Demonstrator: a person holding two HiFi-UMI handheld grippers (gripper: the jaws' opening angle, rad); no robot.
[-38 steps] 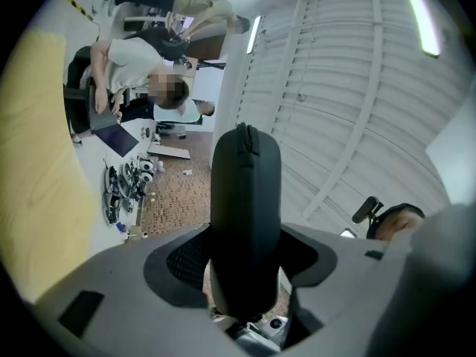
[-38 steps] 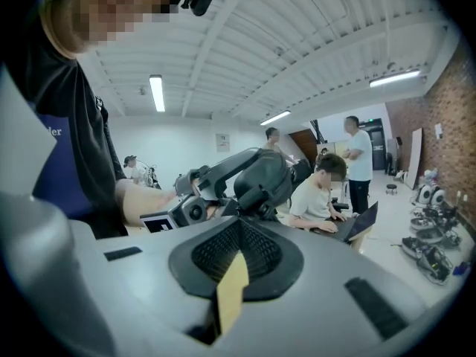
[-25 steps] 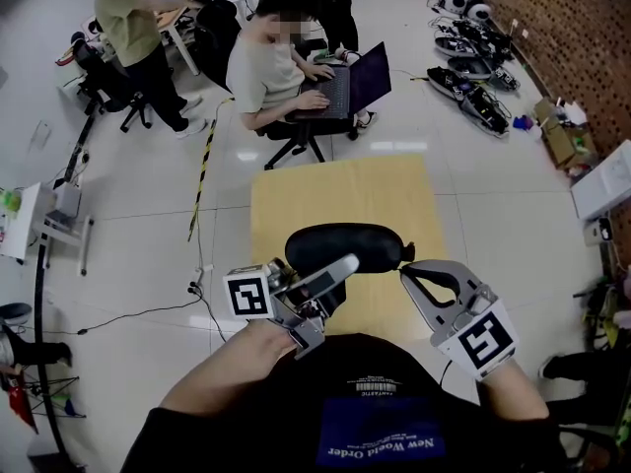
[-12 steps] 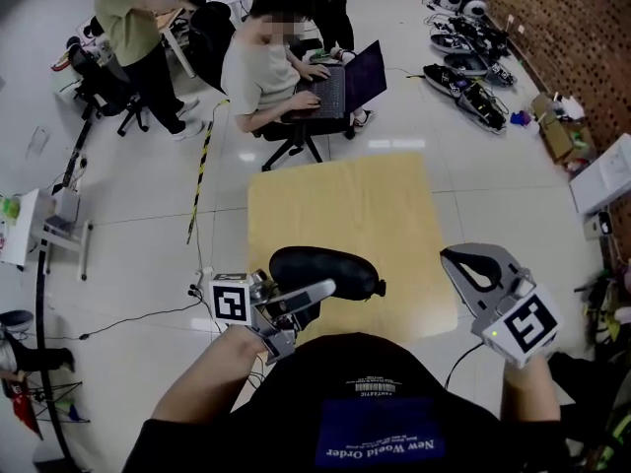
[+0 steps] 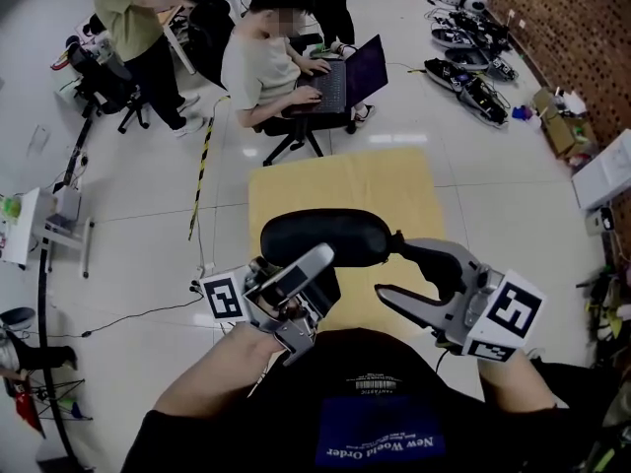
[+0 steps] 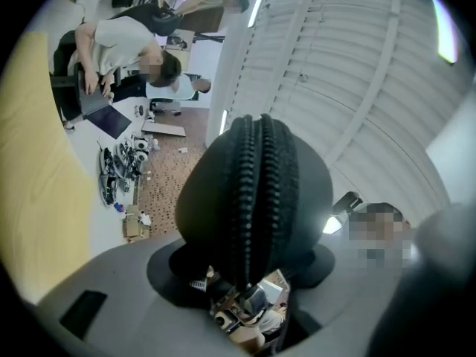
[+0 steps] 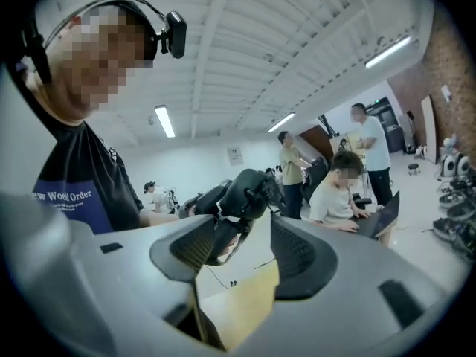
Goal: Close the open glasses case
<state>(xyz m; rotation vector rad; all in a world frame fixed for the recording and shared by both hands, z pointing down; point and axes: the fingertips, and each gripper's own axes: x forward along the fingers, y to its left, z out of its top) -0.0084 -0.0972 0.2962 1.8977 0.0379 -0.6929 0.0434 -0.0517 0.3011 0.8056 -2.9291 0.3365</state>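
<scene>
My left gripper (image 5: 314, 269) is shut on a black zippered glasses case (image 5: 320, 236), which it holds in the air above the near edge of the yellow table (image 5: 345, 180). In the left gripper view the case (image 6: 253, 199) fills the middle between the jaws of the left gripper (image 6: 249, 274), its zip line running straight down. My right gripper (image 5: 389, 267) is at the case's right end, and its jaws have just been opening. In the right gripper view the case's end (image 7: 249, 188) and its dangling zip pull (image 7: 223, 238) sit between the right gripper's (image 7: 238, 244) fingertips, and the pads do not press on them.
Beyond the table a seated person (image 5: 266, 67) works on a laptop (image 5: 360, 75), with another person standing at the far left (image 5: 133, 23). Robot parts (image 5: 473, 77) lie on the floor by the brick wall at the right. Cables (image 5: 148, 313) run across the floor at the left.
The left gripper has lifted the case and tilted it. The right gripper, off to the right half a second ago, has swung back to the case's right end with its jaws apart.
</scene>
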